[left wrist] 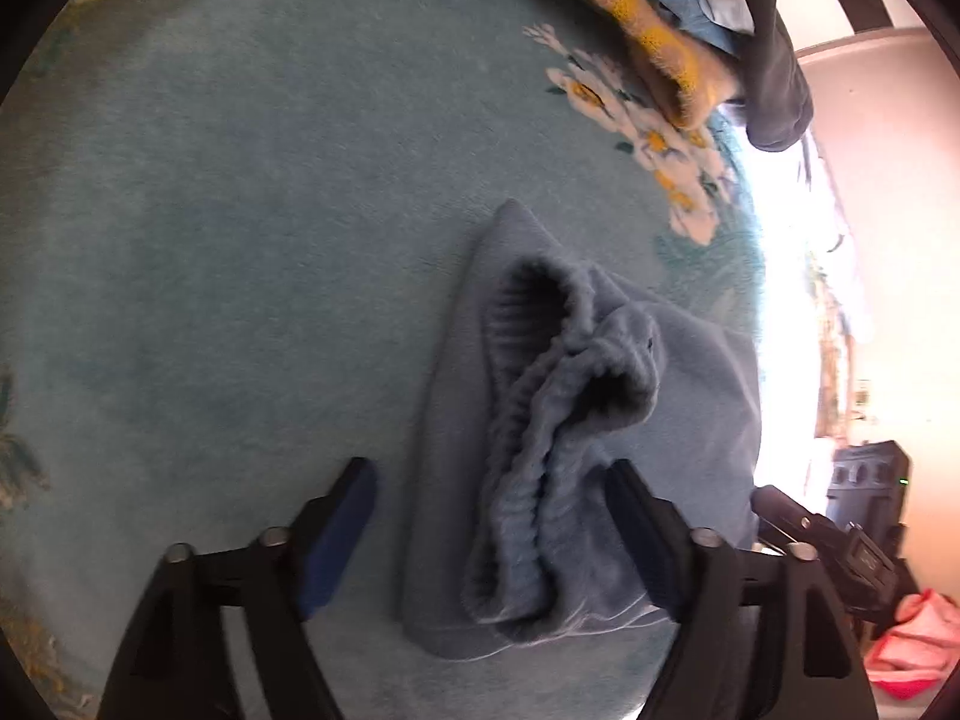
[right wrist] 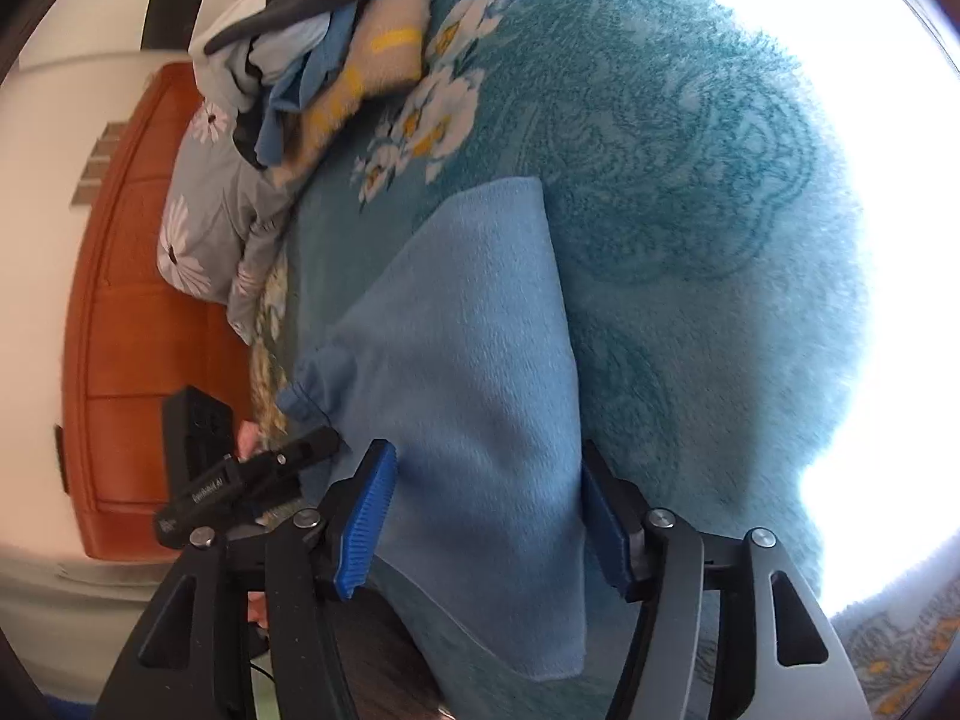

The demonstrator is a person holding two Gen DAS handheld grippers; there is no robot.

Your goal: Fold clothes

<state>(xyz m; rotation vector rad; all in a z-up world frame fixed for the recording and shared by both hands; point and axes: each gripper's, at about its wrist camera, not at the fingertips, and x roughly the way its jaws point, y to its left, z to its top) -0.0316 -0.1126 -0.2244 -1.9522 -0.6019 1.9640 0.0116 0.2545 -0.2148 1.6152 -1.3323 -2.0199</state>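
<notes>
- Light-blue fleece garment w/ ribbed elastic waistband (left wrist: 558, 420) lies folded flat on teal floral plush blanket (left wrist: 240, 240), waistband bunched.
- Left gripper (left wrist: 489, 510) wide open, nothing held, waistband btwn fingers.
- Right gripper (right wrist: 486, 516) wide open, empty, straddling the garment's smooth part (right wrist: 468, 360).
- Pile of mixed clothes (right wrist: 312, 60) at blanket's far edge.

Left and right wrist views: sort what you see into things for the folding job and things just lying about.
For the job:
light blue fleece garment
left gripper, open
right gripper, open

Lying about:
teal floral blanket underneath
heap of clothes
daisy-print pillow
pink cloth
</notes>
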